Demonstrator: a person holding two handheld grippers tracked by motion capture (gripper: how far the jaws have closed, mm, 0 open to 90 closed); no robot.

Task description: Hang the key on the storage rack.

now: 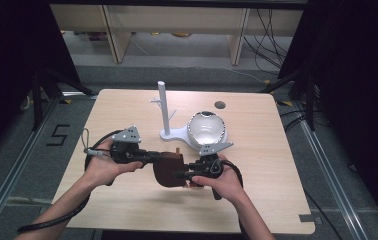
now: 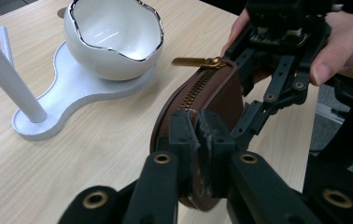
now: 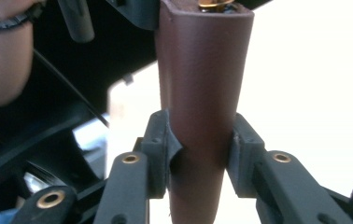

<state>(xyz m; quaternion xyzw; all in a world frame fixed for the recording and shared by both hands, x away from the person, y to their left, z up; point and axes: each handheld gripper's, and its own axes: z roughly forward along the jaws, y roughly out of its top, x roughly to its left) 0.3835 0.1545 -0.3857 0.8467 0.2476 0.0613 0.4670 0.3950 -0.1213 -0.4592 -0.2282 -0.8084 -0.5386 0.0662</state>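
Brown zip pouch (image 1: pixel 168 169) held up off the table (image 1: pixel 127 205), upright on edge, between both tongs, zipper edge on top, so the zip is reachable while the body stays steady.

Left gripper (image 2: pixel 198 135): jaws nearly together, pinching the pouch's thin zipper-side edge at its near end. Looks like an anchor grip, taking the pull against whatever runs along the zip.

Right gripper (image 3: pixel 198 144): jaws part-way open with the pouch body between them, both pads pressing its flat sides from the opposite end. Holding the thick part, hence the wider gap. In the left gripper view it sits just behind the far end of the zipper.

Gold zipper pull (image 2: pixel 195 61) sticks out flat at the far end of the zip, right beside the right gripper's jaws and well apart from the left's. Zip looks closed along the visible run. Judgement: pouch is braced at both ends to work the zipper next; the pull is not gripped yet.

Farther beyond the tongs: white bowl (image 1: pixel 206 128) with a wavy dark rim sits on a white stand base (image 1: pixel 174 134); a white post (image 1: pixel 163 107) with pegs rises from the same base. Both untouched, clear of the pouch.
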